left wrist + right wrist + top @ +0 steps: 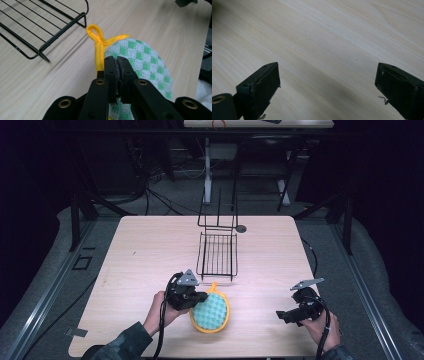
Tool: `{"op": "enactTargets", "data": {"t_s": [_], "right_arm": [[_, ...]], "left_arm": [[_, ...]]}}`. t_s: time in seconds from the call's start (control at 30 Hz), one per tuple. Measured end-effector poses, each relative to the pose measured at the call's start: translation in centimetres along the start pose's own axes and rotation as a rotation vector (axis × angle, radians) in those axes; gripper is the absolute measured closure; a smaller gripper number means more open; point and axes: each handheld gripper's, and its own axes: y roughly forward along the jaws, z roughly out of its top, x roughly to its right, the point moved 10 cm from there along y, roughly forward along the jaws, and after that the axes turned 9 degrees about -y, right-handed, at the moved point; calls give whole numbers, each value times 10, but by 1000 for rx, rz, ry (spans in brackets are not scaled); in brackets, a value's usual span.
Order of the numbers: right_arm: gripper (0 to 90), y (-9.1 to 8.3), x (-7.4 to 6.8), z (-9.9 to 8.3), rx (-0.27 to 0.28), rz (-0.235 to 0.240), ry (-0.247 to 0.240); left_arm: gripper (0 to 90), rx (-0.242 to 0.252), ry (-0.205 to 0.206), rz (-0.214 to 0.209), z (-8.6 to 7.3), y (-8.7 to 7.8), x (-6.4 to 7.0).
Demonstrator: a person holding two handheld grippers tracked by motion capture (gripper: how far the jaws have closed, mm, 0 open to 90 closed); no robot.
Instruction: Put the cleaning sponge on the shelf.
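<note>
A round pot holder (214, 314), green-and-white checked with a yellow rim and a yellow hanging loop (95, 32), lies near the table's front edge. My left gripper (202, 296) is at its left edge. In the left gripper view the jaws (118, 61) are pressed together on the checked cloth (142, 55) just inside the yellow rim. My right gripper (281, 316) is held low at the front right, a good way from the pot holder. Its jaws (327, 82) stand wide open over bare wood with nothing between them.
A black wire rack (217, 254) stands in the middle of the light wooden table (150, 250), just beyond the pot holder's loop, with an upright wire back at its far end. Its near corner (42, 50) is close to my left gripper.
</note>
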Motion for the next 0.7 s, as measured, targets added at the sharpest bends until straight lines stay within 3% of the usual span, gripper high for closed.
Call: {"op": "enactTargets", "data": {"t_s": [0.4, 0.7], "right_arm": [[52, 1, 0, 0, -5, 1, -3], [52, 1, 0, 0, -8, -5, -4]], "left_arm": [[874, 59, -18, 24, 15, -12, -11], [874, 122, -47, 54, 30, -24, -29]]}}
